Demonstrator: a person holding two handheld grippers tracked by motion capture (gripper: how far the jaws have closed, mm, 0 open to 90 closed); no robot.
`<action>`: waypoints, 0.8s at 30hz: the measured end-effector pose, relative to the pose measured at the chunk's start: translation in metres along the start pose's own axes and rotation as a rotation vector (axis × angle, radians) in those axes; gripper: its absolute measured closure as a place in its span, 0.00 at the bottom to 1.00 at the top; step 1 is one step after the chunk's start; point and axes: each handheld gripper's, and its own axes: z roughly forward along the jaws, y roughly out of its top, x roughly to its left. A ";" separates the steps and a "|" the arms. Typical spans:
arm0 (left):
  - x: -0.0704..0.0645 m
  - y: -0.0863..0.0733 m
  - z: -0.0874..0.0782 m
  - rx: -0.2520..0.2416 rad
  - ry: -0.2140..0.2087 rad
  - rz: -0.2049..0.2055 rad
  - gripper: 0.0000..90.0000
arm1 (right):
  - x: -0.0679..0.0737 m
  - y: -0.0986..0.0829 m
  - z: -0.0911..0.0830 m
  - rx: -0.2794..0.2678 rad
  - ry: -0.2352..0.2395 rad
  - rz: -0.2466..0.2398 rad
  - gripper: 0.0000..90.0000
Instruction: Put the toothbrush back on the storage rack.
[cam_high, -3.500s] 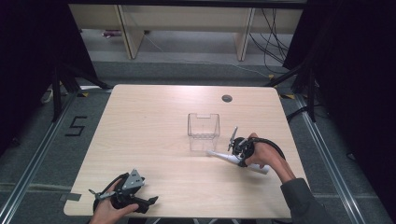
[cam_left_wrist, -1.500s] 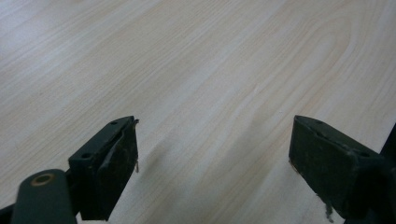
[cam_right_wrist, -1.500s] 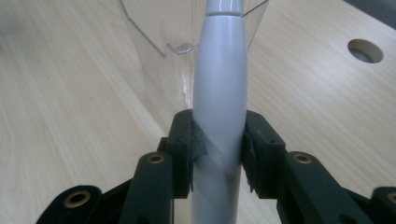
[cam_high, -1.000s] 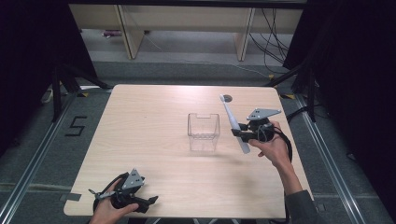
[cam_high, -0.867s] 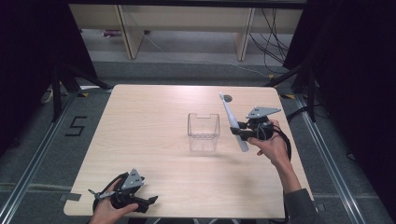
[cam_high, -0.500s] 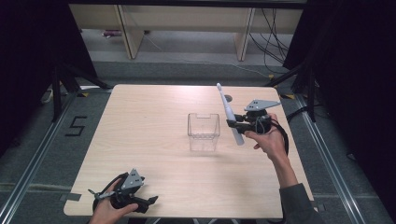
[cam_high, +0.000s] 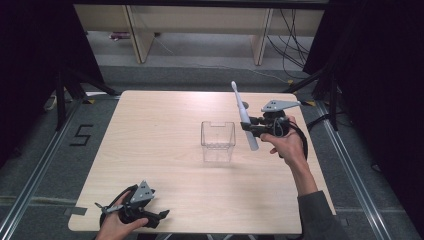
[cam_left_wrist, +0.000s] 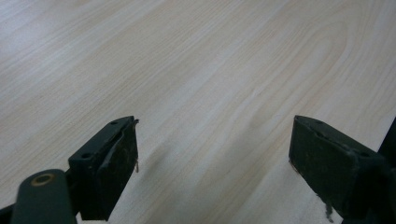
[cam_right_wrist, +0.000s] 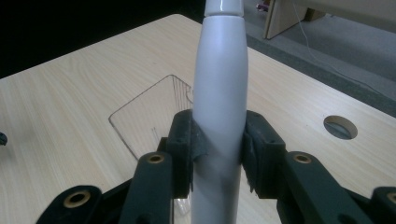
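Observation:
My right gripper (cam_high: 251, 126) is shut on a white electric toothbrush (cam_high: 243, 115), held nearly upright above the table with its brush head up. Just left of it stands a clear plastic box (cam_high: 218, 141), open at the top. In the right gripper view the toothbrush handle (cam_right_wrist: 219, 93) sits clamped between the two jaws, with the clear box (cam_right_wrist: 152, 116) below and beyond it. My left gripper (cam_high: 161, 216) rests at the table's near left corner, open, with nothing between its fingers. In the left gripper view its jaws stand wide apart over bare wood (cam_left_wrist: 210, 93).
The light wooden table (cam_high: 150, 130) has a round cable hole (cam_right_wrist: 340, 126) at its far side. Black curtains flank both sides. Shelving and cables lie on the floor beyond the far edge. A tape mark "5" is on the floor at the left.
The right gripper lifted the toothbrush off the table, raised it and tipped it from lying flat to nearly upright beside the clear box. The left gripper has stayed still.

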 end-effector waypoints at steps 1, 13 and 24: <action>0.000 0.000 0.000 -0.003 0.000 0.002 0.17 | 0.000 0.001 0.001 -0.015 -0.002 -0.010 0.74; 0.000 0.000 0.001 0.004 -0.002 -0.003 0.17 | 0.008 0.021 0.006 -0.050 0.018 -0.022 0.74; 0.000 0.000 0.000 0.002 -0.002 -0.001 0.17 | 0.015 0.037 0.018 -0.039 0.039 -0.036 0.74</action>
